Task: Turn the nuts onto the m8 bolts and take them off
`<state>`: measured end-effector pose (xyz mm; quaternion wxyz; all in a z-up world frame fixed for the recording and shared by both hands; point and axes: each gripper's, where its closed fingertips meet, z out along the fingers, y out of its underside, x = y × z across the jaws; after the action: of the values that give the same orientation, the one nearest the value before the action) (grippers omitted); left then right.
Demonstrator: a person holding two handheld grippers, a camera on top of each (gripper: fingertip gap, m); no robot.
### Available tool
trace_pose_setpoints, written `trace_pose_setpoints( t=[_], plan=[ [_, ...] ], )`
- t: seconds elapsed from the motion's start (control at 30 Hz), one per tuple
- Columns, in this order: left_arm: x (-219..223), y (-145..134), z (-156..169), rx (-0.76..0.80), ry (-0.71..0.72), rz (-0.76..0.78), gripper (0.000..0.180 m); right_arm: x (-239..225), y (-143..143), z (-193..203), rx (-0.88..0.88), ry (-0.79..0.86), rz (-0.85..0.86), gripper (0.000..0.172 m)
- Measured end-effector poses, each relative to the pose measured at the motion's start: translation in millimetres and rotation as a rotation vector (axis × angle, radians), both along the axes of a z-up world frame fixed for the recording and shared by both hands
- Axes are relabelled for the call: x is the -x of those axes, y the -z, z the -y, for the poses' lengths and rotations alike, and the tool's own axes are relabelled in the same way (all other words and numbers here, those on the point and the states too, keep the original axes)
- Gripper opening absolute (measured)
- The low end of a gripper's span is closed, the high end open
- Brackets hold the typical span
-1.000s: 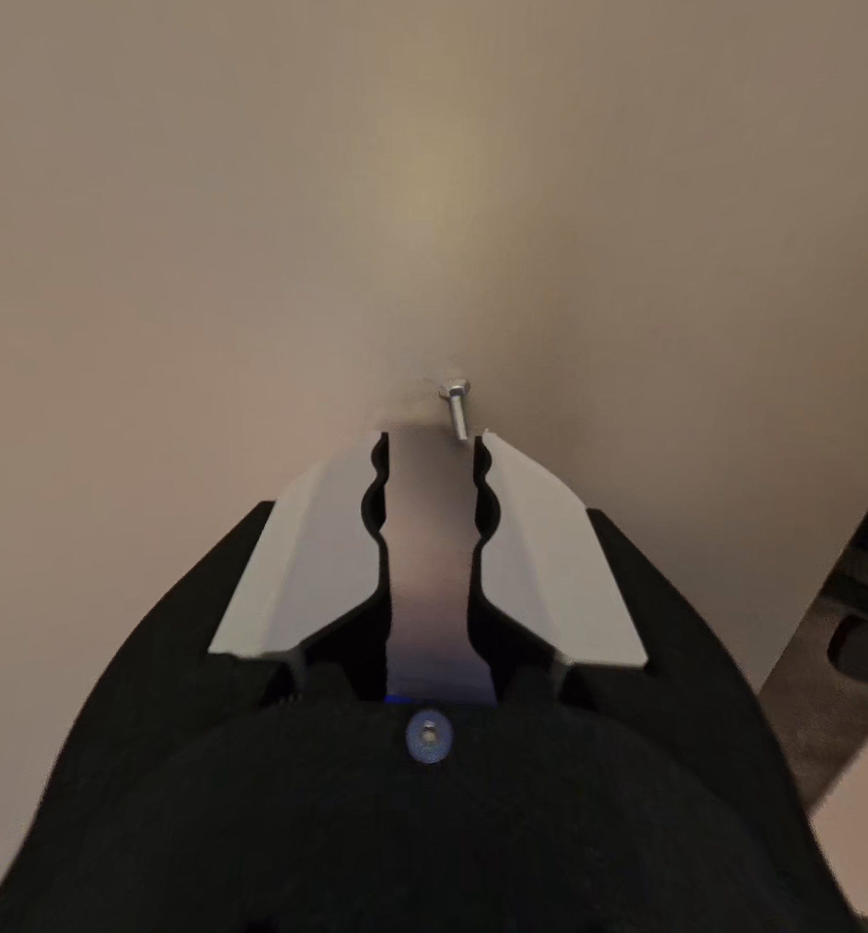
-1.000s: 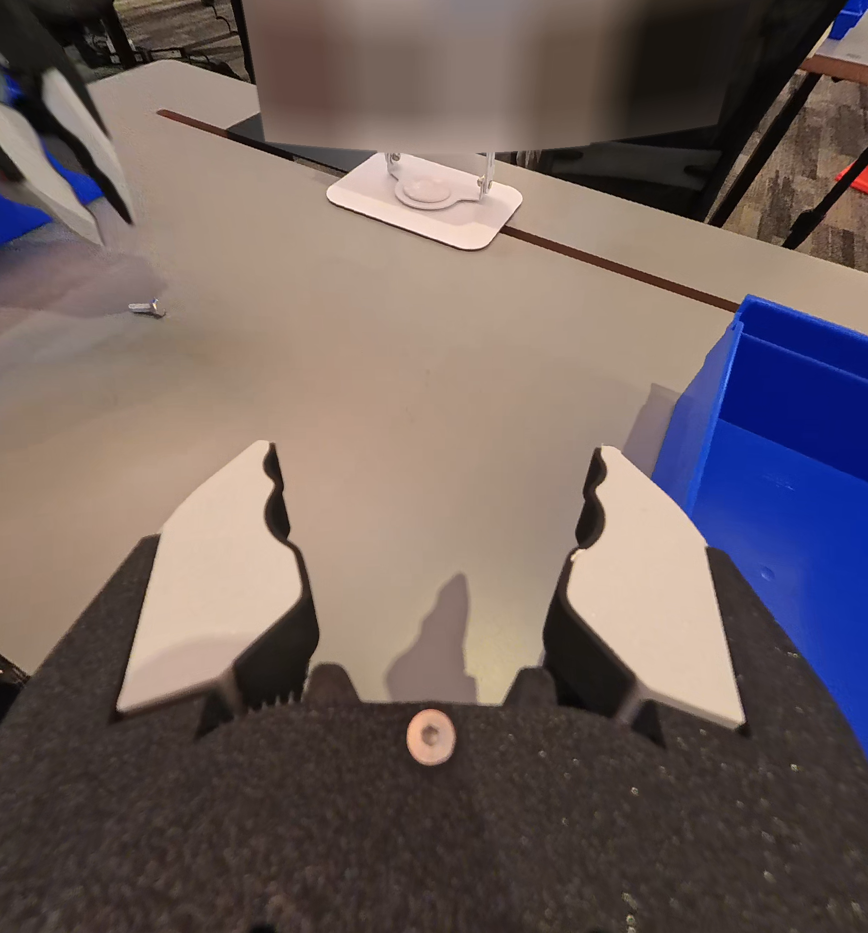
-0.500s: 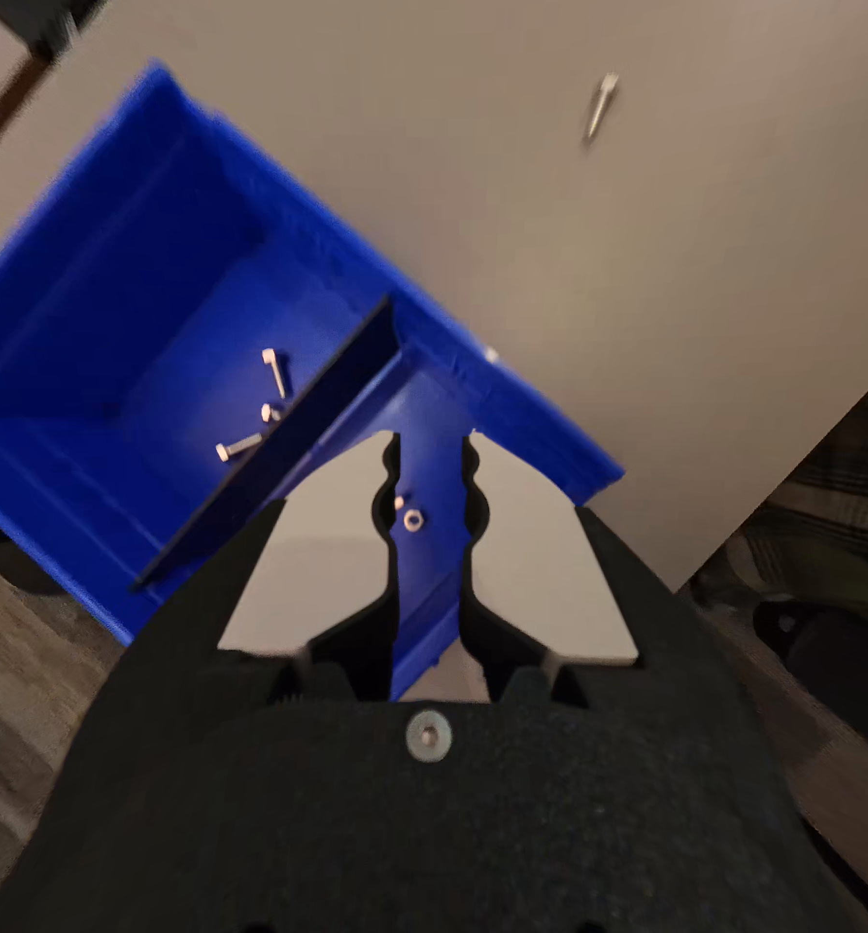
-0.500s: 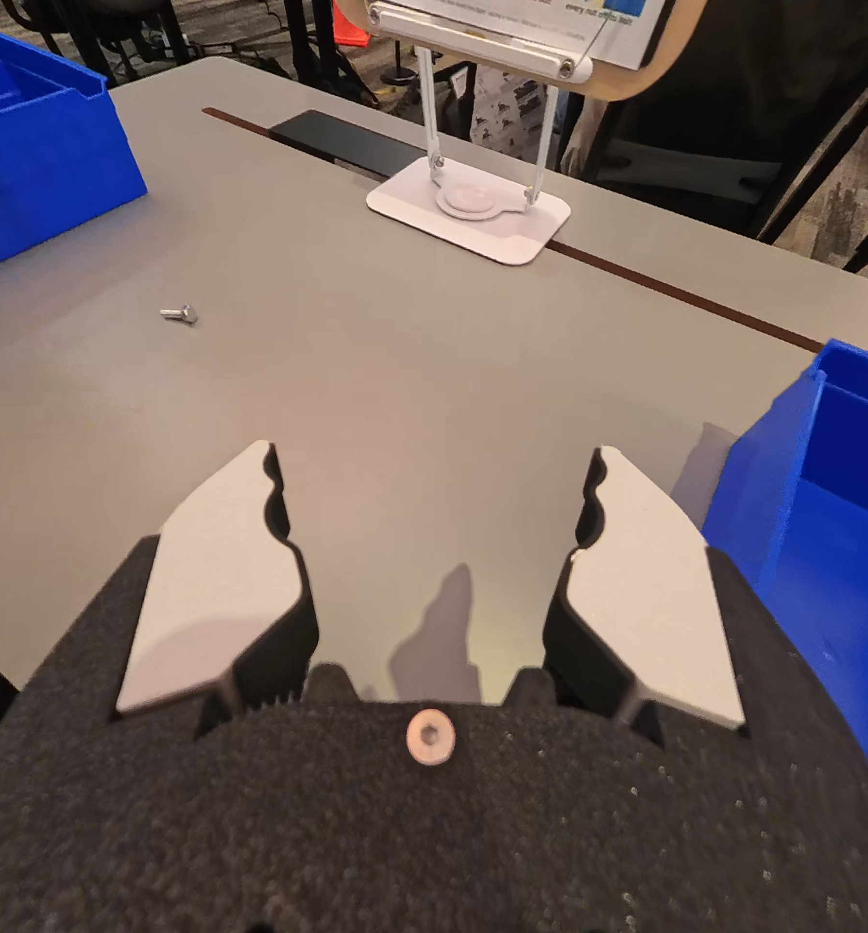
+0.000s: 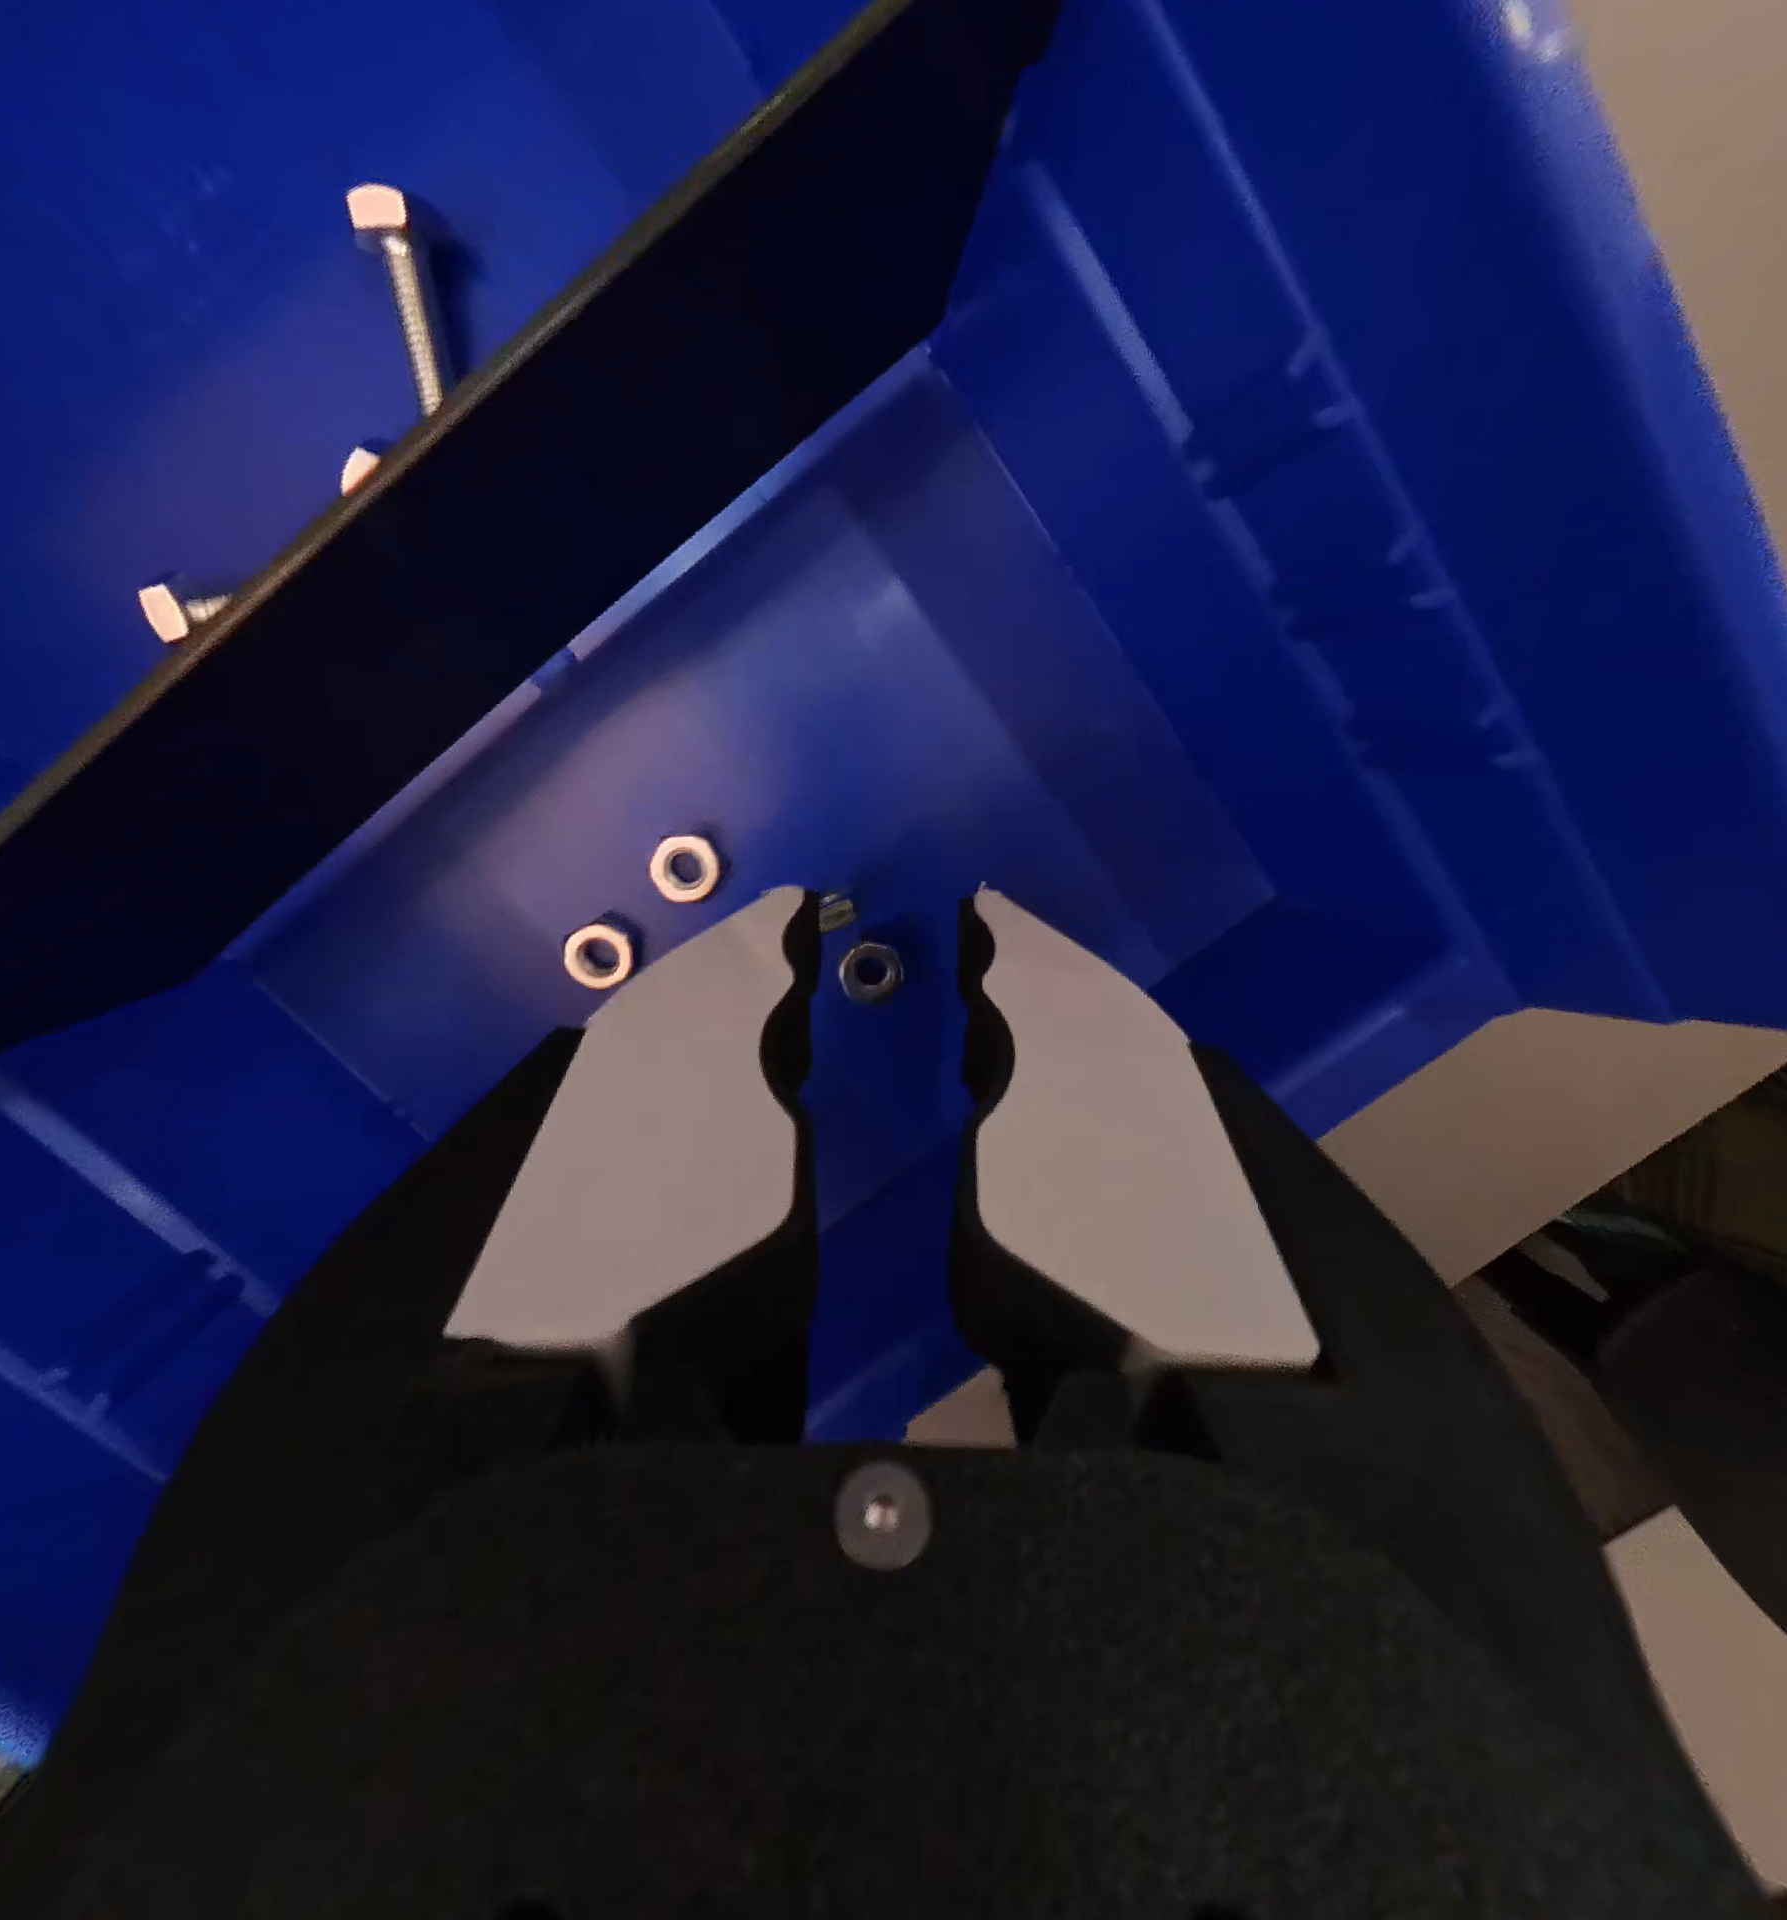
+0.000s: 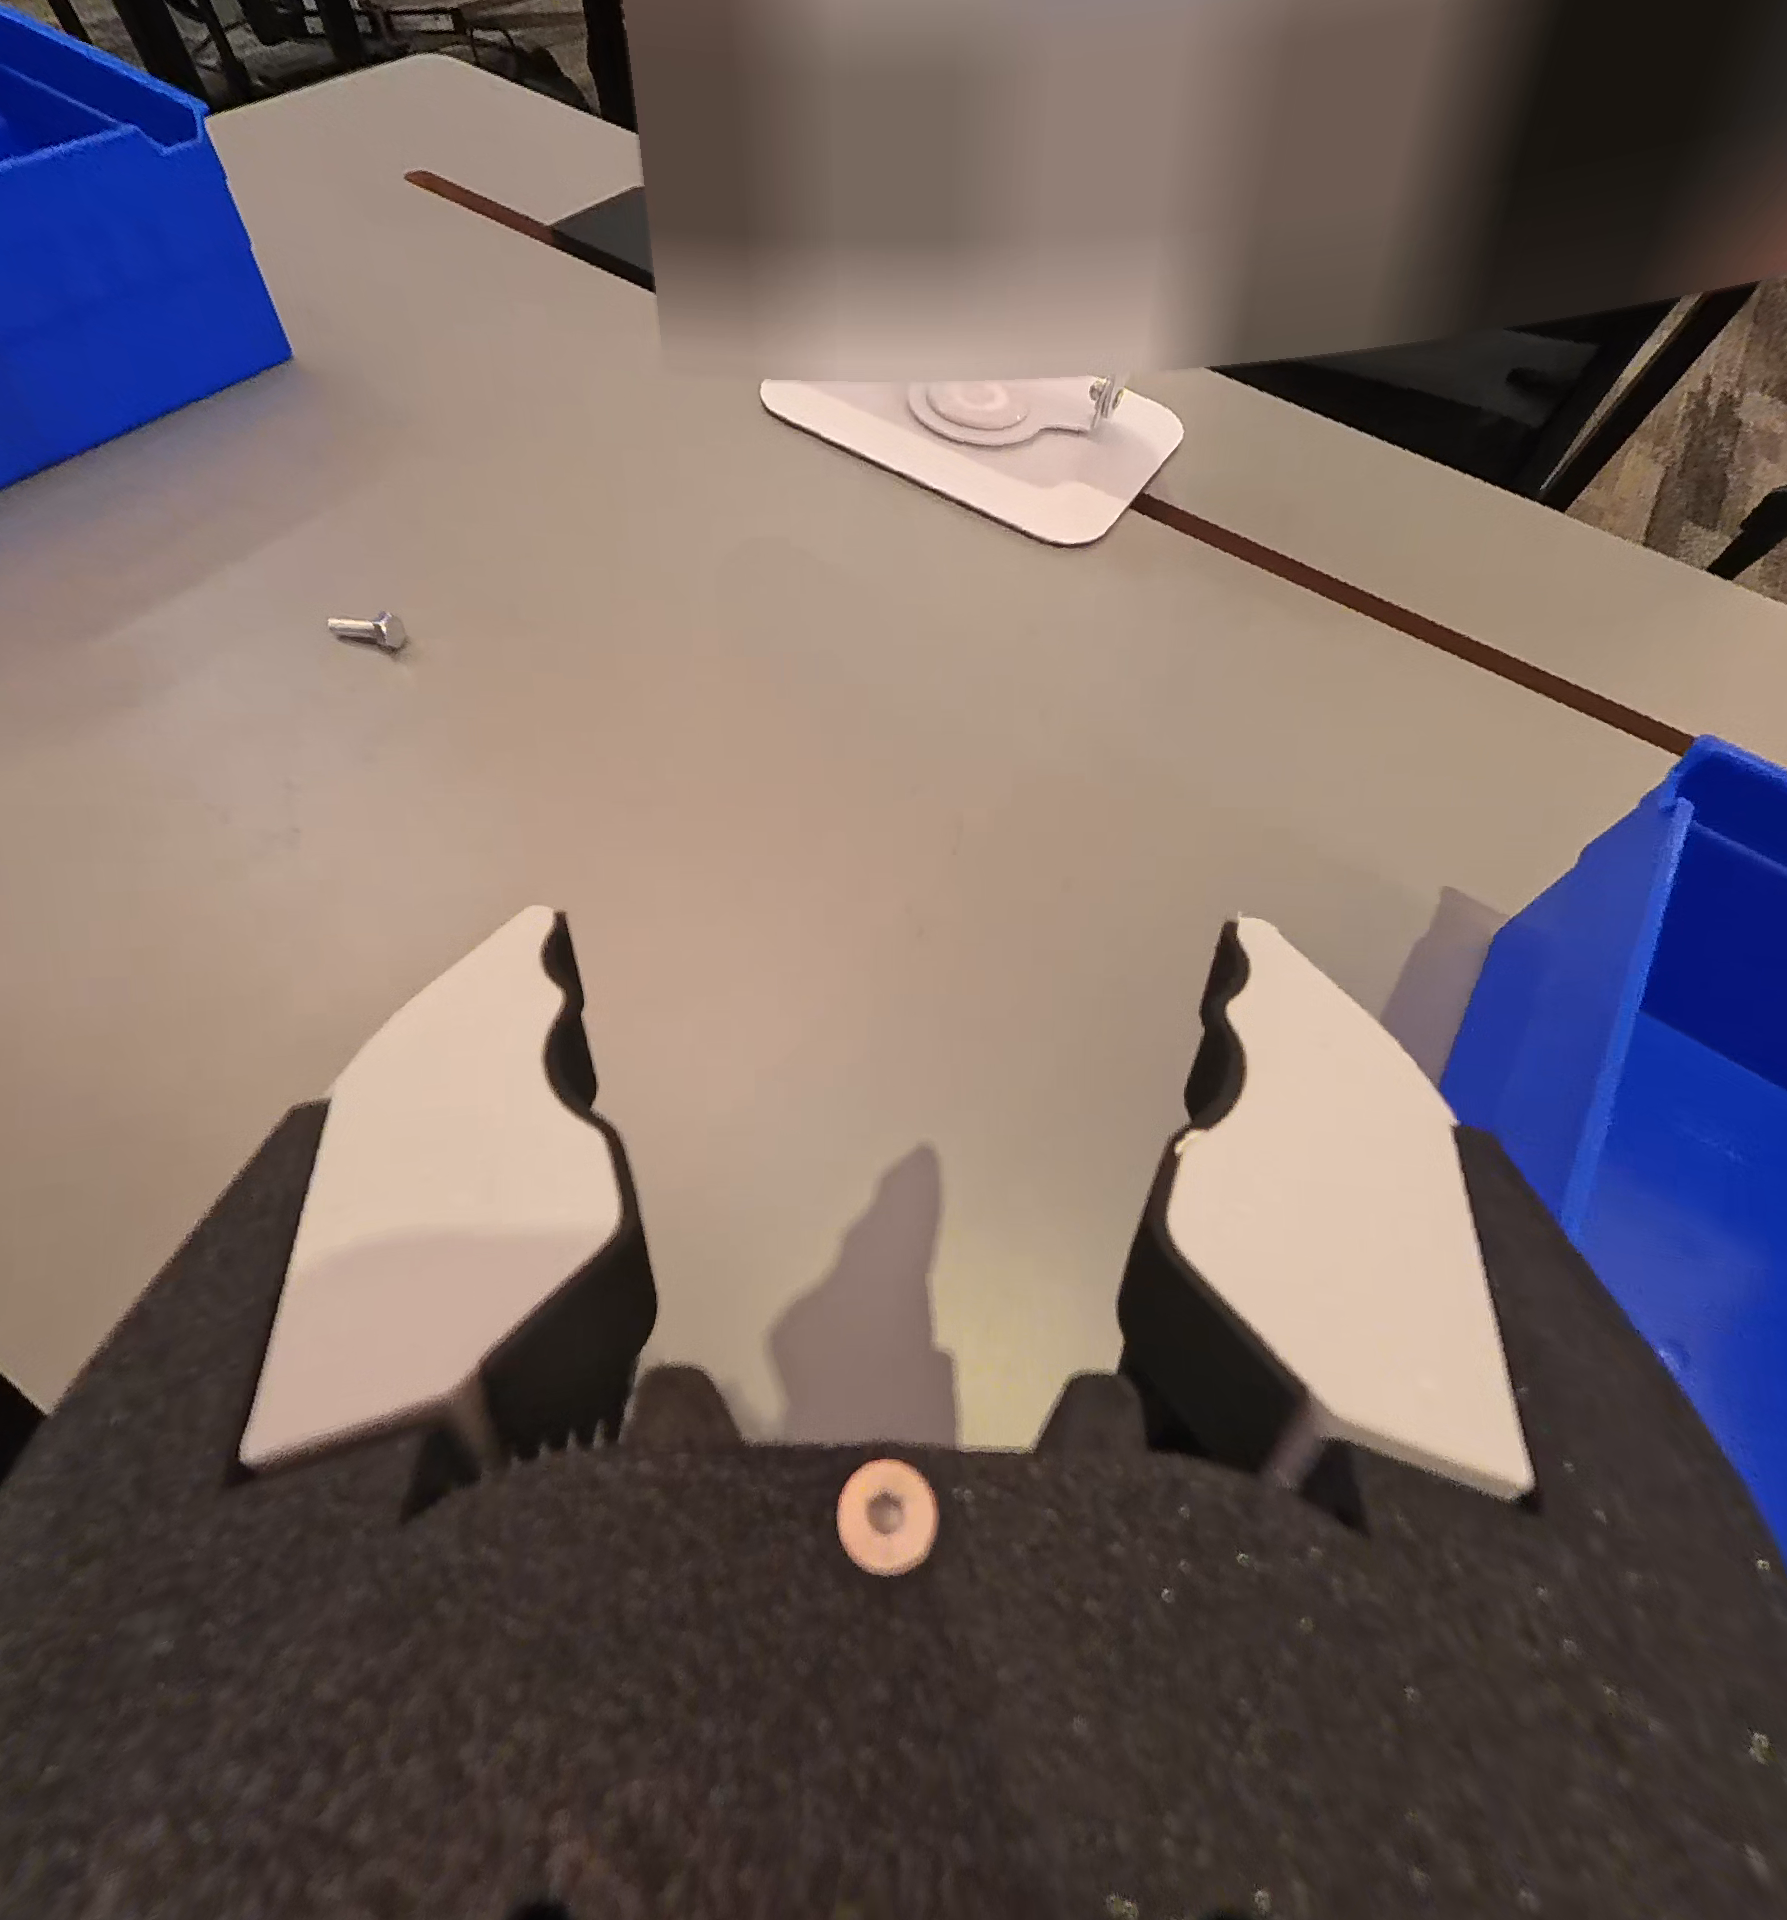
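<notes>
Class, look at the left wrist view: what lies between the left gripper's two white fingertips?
In the left wrist view, a small dark metal hex nut lies flat on the blue plastic bin's floor between the left gripper fingertips, untouched by either.

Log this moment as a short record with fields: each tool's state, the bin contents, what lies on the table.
left tool: open, narrow gap, over the nut compartment, gripping nothing
right tool: wide open, bare, above the table
left blue bin: black divider splits it
nut compartment: three flat nuts, one between the tips, untouched; a small metal piece by it
bolt compartment: bolts beyond the divider
loose bolt: on the table
second blue bin: at right
</notes>
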<state>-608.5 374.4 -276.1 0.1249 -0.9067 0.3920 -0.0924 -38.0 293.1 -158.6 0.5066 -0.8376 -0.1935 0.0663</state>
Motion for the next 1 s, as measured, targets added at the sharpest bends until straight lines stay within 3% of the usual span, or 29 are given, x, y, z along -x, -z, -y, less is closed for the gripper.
trace_pose_setpoints(
  t=[0.37,0.77,1.0],
  plan=[
    [3,12,-2,0.062,-0.136,0.015,0.029,-1,3,-2,0.004,-0.007,-0.007,0.113],
    [4,24,0,0.113,-0.134,-0.033,0.017,-8,3,3,-0.003,0.01,-0.016,0.113],
    [7,12,-1,0.072,-0.121,-0.043,0.016,-10,2,6,-0.01,0.01,-0.022,0.113]
  ],
)
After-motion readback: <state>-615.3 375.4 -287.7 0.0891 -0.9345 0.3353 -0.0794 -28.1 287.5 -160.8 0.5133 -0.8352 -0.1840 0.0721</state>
